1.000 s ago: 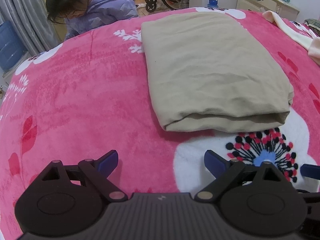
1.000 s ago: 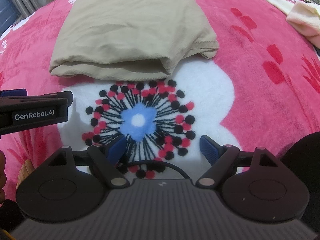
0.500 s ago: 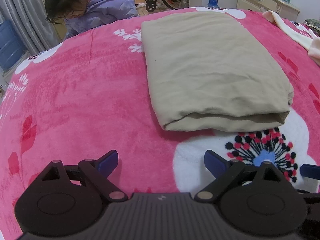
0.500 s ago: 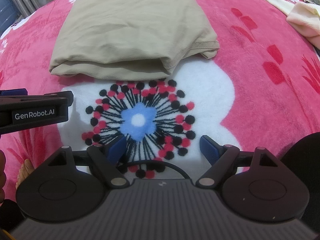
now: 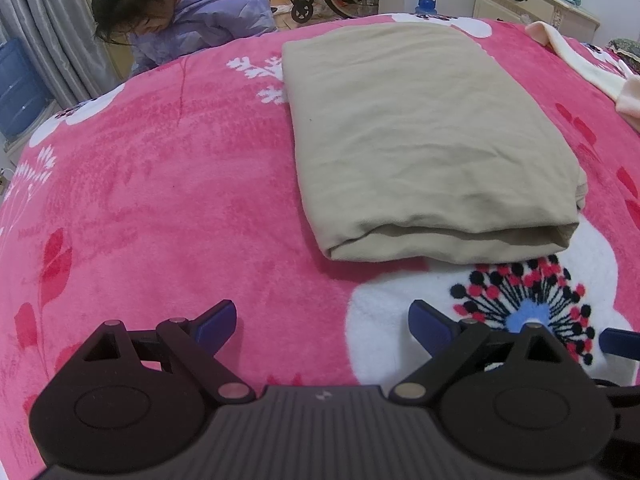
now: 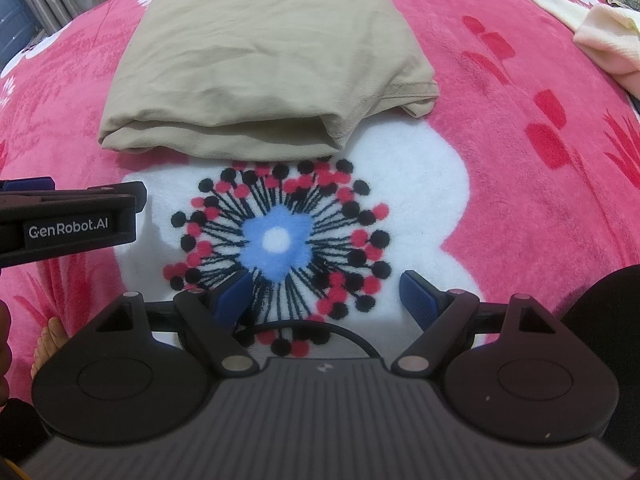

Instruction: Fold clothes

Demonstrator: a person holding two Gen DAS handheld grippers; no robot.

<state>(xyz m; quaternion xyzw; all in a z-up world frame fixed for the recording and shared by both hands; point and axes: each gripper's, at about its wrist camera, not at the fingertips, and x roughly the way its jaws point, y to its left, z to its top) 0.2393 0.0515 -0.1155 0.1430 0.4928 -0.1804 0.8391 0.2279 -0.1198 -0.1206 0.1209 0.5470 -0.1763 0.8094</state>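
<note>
Nothing has shifted in the last second: my left gripper (image 5: pixel 322 322) still hangs over the pink floral blanket (image 5: pixel 160 200) with its fingers spread wide and empty, just short of the folded beige garment (image 5: pixel 420 132), which tells me I am pausing between folds, not partway through one. To its right, my right gripper (image 6: pixel 324 292) is equally wide open and empty above the white flower patch (image 6: pixel 420 184), the garment's thick folded edge (image 6: pixel 224 136) lying near ahead. No containers are in sight; a cream garment (image 6: pixel 600 36) lies well apart at far right.
</note>
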